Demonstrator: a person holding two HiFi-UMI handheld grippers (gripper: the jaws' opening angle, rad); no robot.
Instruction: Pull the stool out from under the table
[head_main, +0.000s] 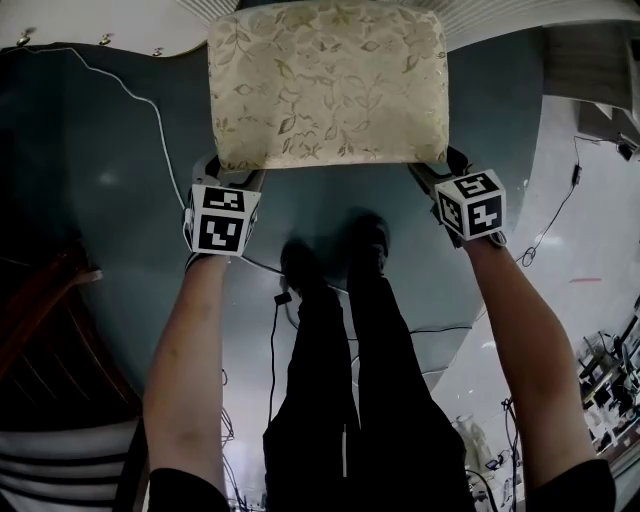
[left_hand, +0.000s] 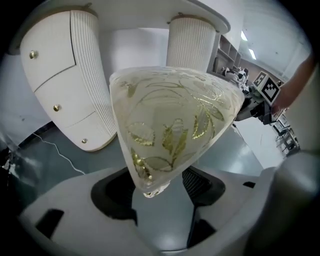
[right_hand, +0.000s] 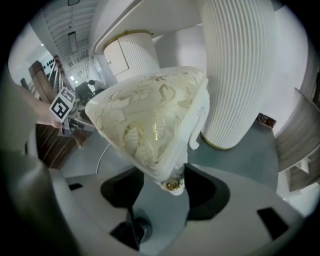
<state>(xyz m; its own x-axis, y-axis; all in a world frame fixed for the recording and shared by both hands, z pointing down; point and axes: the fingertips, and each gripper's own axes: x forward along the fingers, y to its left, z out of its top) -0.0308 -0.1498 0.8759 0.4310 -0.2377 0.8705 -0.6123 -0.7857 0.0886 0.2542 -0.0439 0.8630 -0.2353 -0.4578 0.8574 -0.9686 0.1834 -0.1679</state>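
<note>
The stool (head_main: 325, 85) has a cream cushion with a gold leaf pattern and stands on the grey floor in front of me. My left gripper (head_main: 228, 178) is at its near left corner and my right gripper (head_main: 440, 172) at its near right corner. In the left gripper view, the cushion corner (left_hand: 170, 120) sits wedged between the jaws of the left gripper (left_hand: 157, 187), and both pads meet the fabric. In the right gripper view, the other corner (right_hand: 150, 125), with a gold stud at its tip, is pinched between the jaws of the right gripper (right_hand: 170, 192).
White fluted table pedestals (left_hand: 190, 45) (right_hand: 235, 70) rise just behind the stool, beside a curved white cabinet (left_hand: 65, 85) with gold knobs. A white cable (head_main: 150, 110) runs over the floor at left. My legs and shoes (head_main: 340, 300) stand close behind the stool. Dark wooden furniture (head_main: 50, 330) lies at left.
</note>
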